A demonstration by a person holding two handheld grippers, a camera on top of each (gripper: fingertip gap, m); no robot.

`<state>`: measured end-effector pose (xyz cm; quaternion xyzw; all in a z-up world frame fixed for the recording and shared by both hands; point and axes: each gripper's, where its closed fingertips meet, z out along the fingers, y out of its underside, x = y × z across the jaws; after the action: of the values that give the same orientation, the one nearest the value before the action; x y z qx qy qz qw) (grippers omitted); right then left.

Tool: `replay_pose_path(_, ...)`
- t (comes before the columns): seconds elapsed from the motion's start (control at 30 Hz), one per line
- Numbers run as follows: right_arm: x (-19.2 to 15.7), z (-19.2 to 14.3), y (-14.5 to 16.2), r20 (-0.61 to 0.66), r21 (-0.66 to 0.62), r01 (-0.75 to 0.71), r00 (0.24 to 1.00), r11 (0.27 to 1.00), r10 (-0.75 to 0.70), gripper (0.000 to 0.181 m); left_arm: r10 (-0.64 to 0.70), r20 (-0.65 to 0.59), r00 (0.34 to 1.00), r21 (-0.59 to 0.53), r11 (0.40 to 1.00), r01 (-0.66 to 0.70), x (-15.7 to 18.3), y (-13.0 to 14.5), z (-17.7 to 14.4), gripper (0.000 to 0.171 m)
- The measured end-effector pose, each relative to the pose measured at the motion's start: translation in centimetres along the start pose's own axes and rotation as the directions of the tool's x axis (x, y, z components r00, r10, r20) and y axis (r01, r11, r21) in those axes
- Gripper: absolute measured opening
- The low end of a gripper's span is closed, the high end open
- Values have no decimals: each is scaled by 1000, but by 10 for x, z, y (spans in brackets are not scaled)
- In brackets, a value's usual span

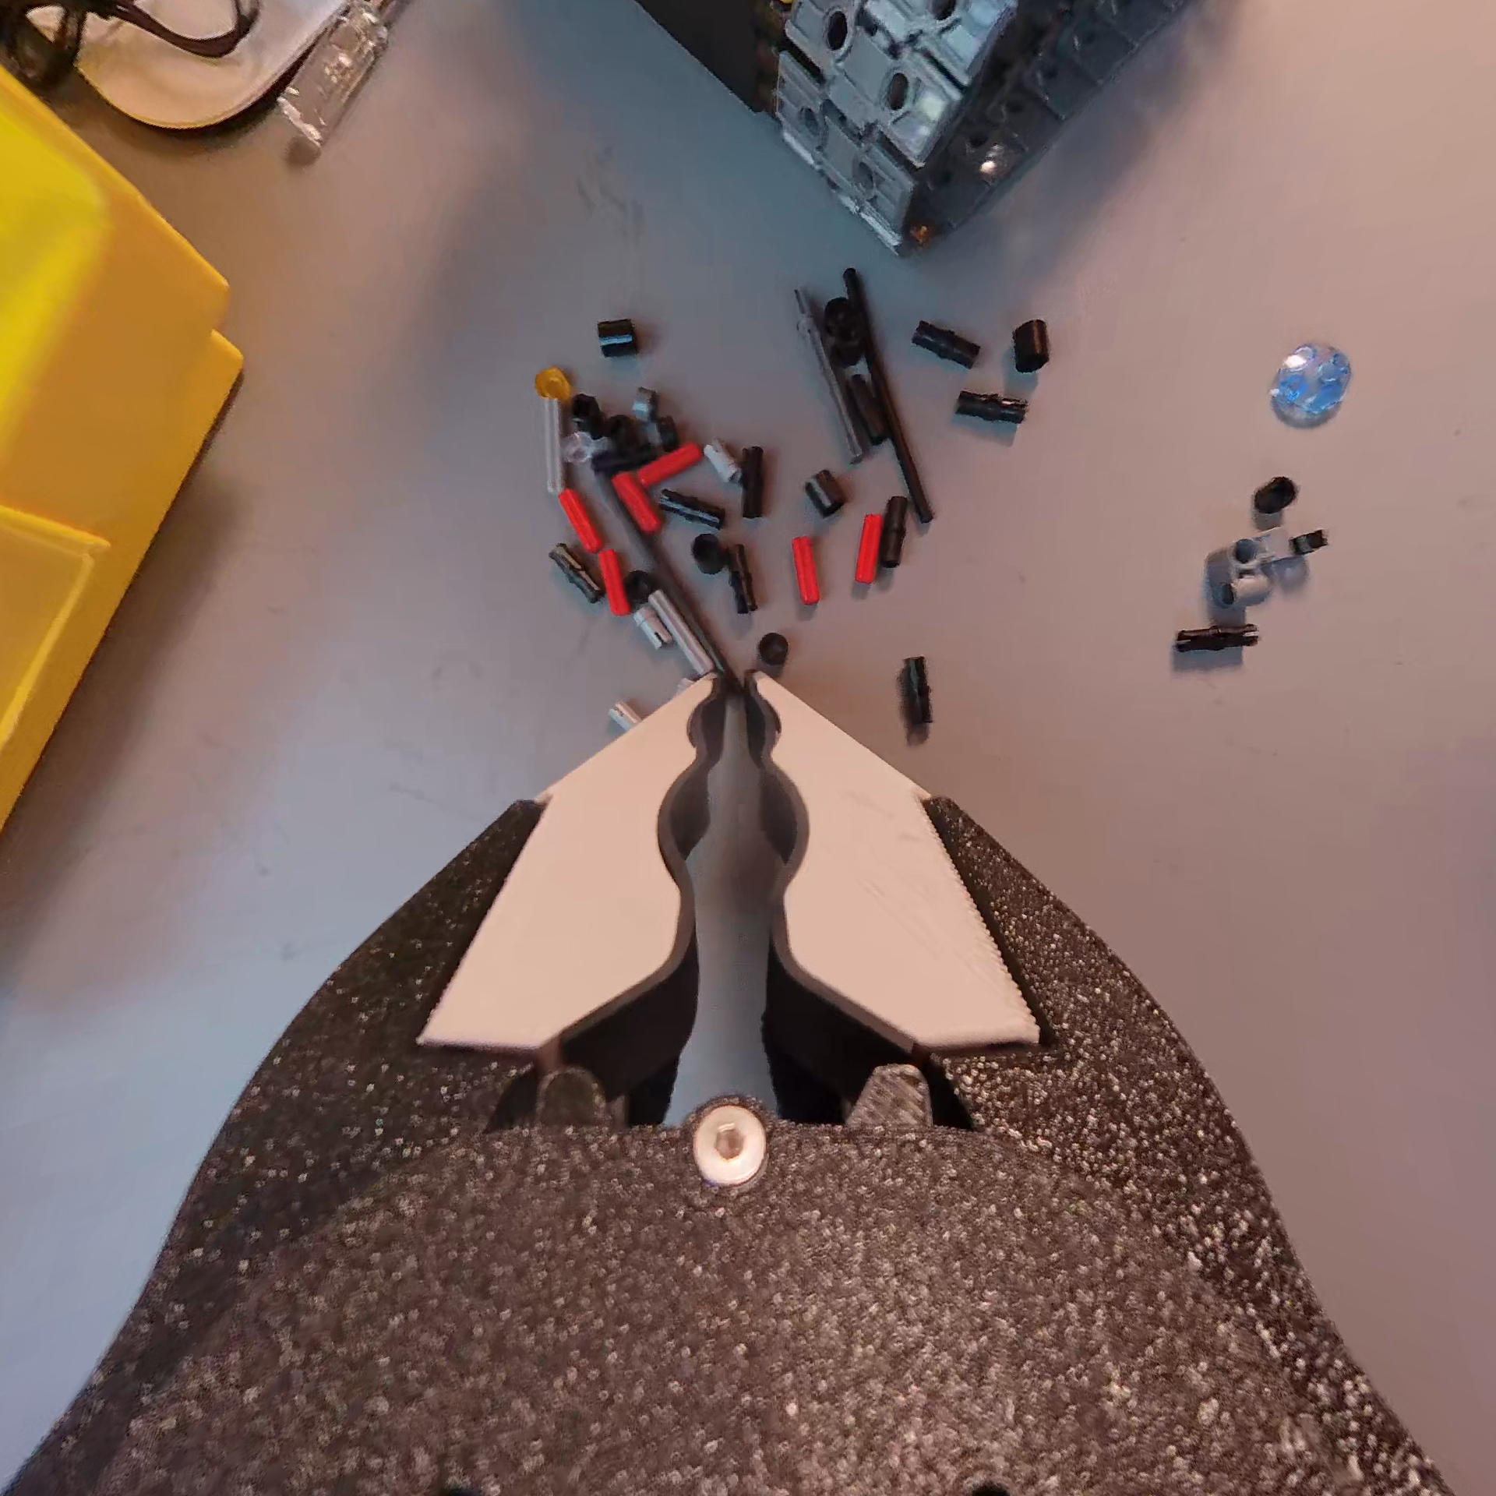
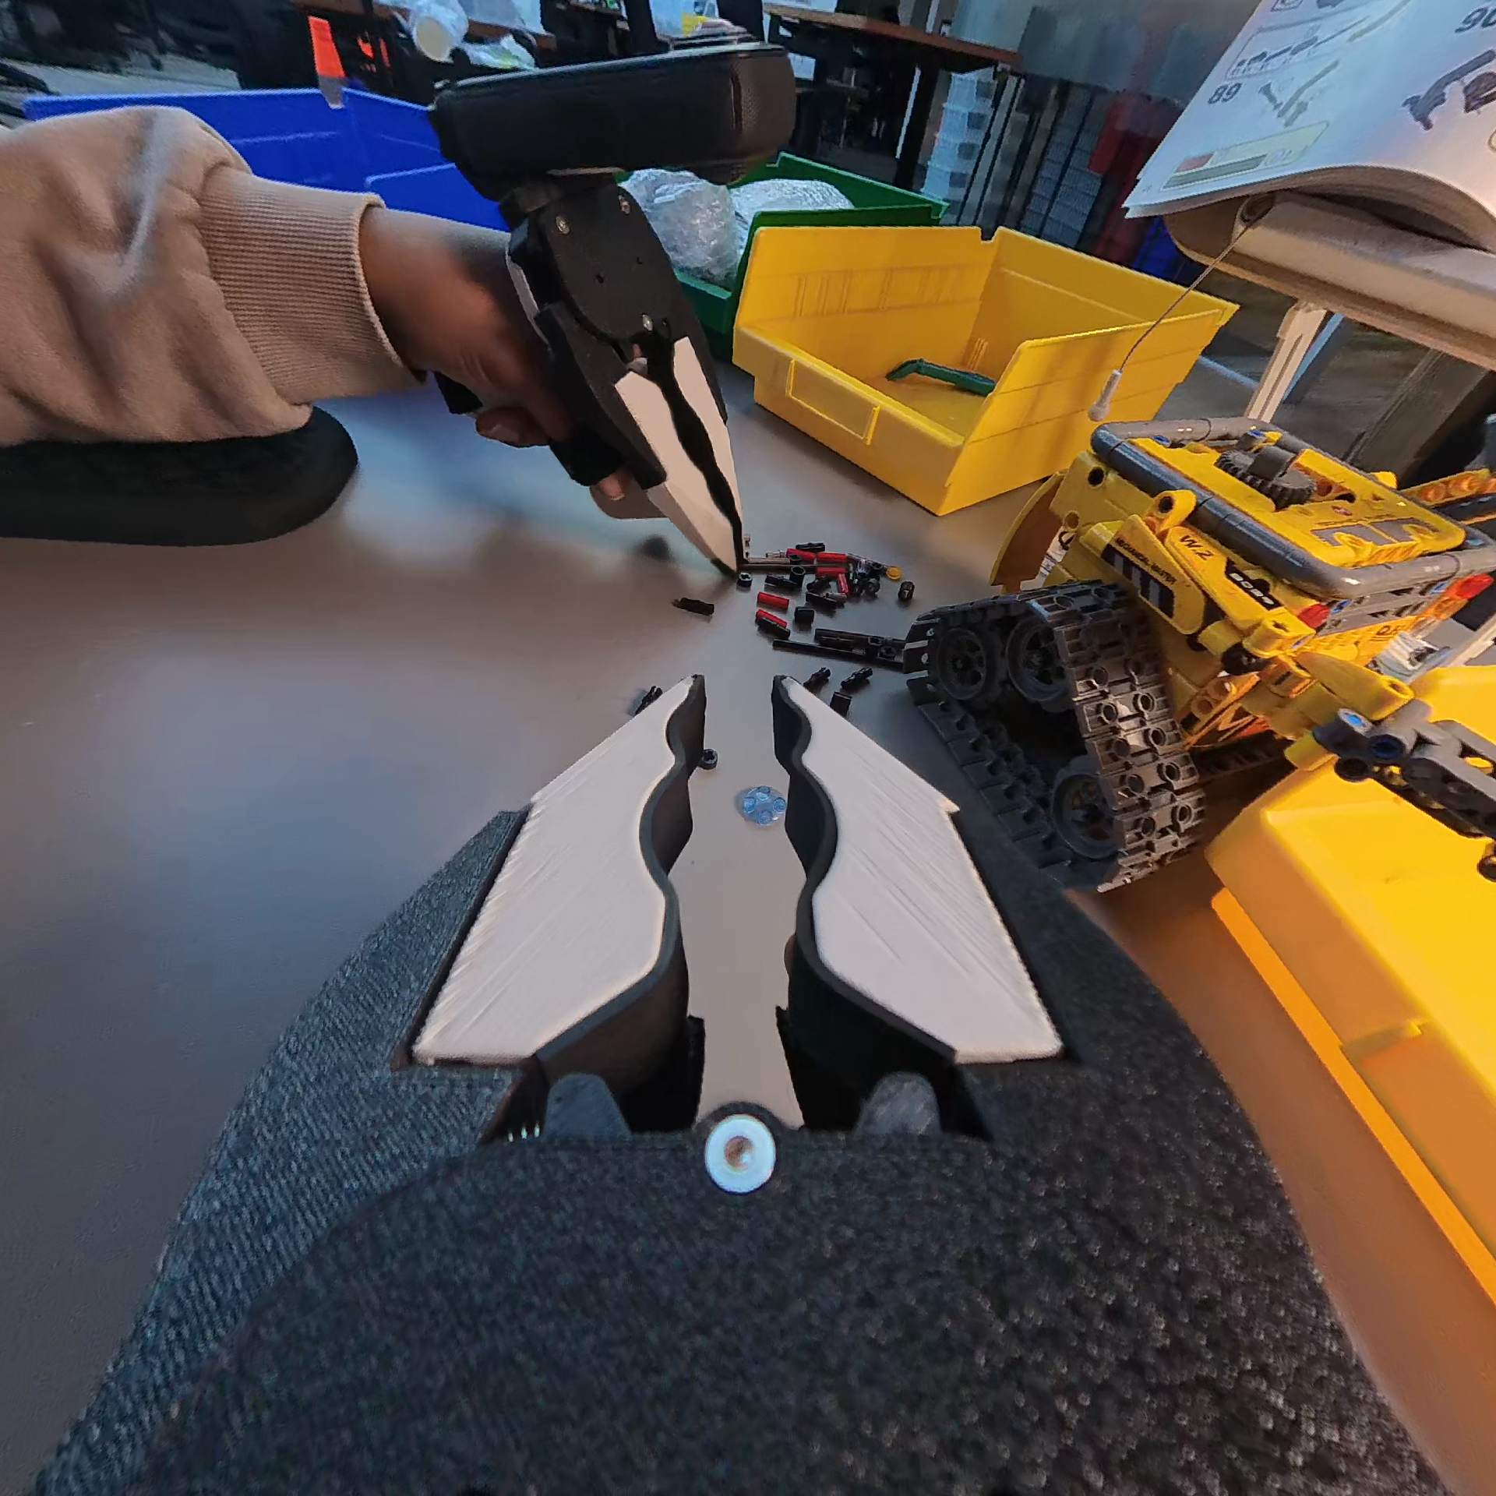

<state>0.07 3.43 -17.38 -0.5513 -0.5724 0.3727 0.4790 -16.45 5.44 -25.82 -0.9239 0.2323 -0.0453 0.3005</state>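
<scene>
A pile of small black, red and grey toy building pins point(image 1: 688, 502) lies on the grey table point(image 1: 324, 809). My left gripper point(image 1: 733, 684) points down at the near edge of the pile. Its jaws are closed on the end of a thin black axle point(image 1: 664, 567) that runs back into the pile. The left gripper also shows in the right wrist view point(image 2: 737, 567), tips at the table by the pile point(image 2: 818, 583). My right gripper point(image 2: 737, 684) is open and empty, low over the table. A clear blue round piece point(image 2: 761, 805) lies between its fingers.
A yellow tracked toy vehicle point(image 2: 1174, 615) stands right of the pile. A yellow bin point(image 2: 955, 364) holds a green part; another yellow bin point(image 2: 1376, 931) is at the right. Blue bins point(image 2: 324, 138) and an open instruction booklet point(image 2: 1336, 97) are behind. A person's hand point(image 2: 453, 324) holds the left gripper. One gripper's finger ends stand about 20 centimeters off the other's.
</scene>
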Motion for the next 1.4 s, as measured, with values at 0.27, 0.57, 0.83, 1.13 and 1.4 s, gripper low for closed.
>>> replay_pose_path(0.27, 0, 0, 1, -1, -4, 4, 1000, 1000, -4, 15, 25, -35, 999, 58, 998, -23, 2, 0, -7, 1)
replay_pose_path(0.57, -8, -1, 5, 44, -38, 43, 998, 998, -41, 15, -2, -18, 1000, 234, 972, 6, 10, -12, -64, 1)
replay_pose_path(0.83, -122, -87, 32, 654, -309, 252, 756, 917, 12, 33, -214, 283, 935, 434, 898, 74, -63, 25, -227, 0)
replay_pose_path(1.13, -123, -78, 85, 598, -436, 356, 801, 827, -30, 18, -465, 560, 686, 366, 881, 300, -158, 170, -330, 0)
replay_pose_path(1.4, -125, -68, 87, 583, -462, 341, 812, 819, -9, 7, -514, 606, 607, 235, 845, 480, -193, 256, -313, 0)
